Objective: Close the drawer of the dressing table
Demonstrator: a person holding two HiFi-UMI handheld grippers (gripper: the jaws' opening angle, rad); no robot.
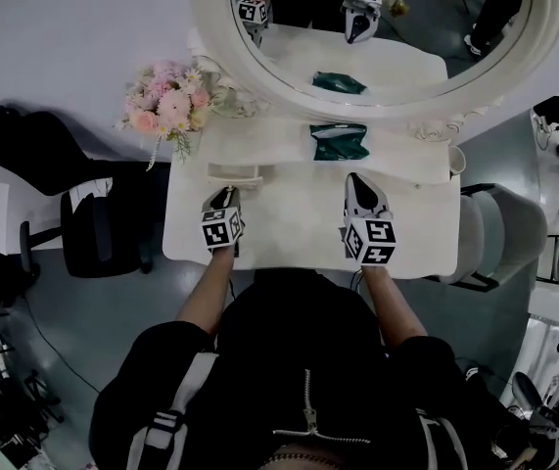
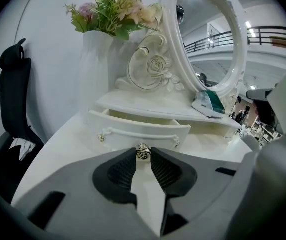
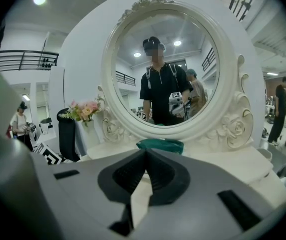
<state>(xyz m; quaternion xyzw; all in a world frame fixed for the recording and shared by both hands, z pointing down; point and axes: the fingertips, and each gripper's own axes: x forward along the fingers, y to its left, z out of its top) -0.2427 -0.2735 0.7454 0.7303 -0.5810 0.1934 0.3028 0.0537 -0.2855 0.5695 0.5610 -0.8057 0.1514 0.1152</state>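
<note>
The drawer point(image 2: 138, 129) stood pulled out at the left, just above the surface point(image 1: 299, 225). Its small rose-shaped knob point(image 2: 143, 152) sat pinched between the tips of the left gripper point(image 1: 226, 195), jaws narrowed onto it. The right gripper point(image 3: 145, 151) hung over the surface, jaws together and empty.

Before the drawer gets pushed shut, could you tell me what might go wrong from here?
The left gripper pinches the small rose knob only at its jaw tips, so it could slip off during the push.
The open drawer may skew and jam if pushed off-line.
A hard shove might rock the flower vase standing near it.
</note>
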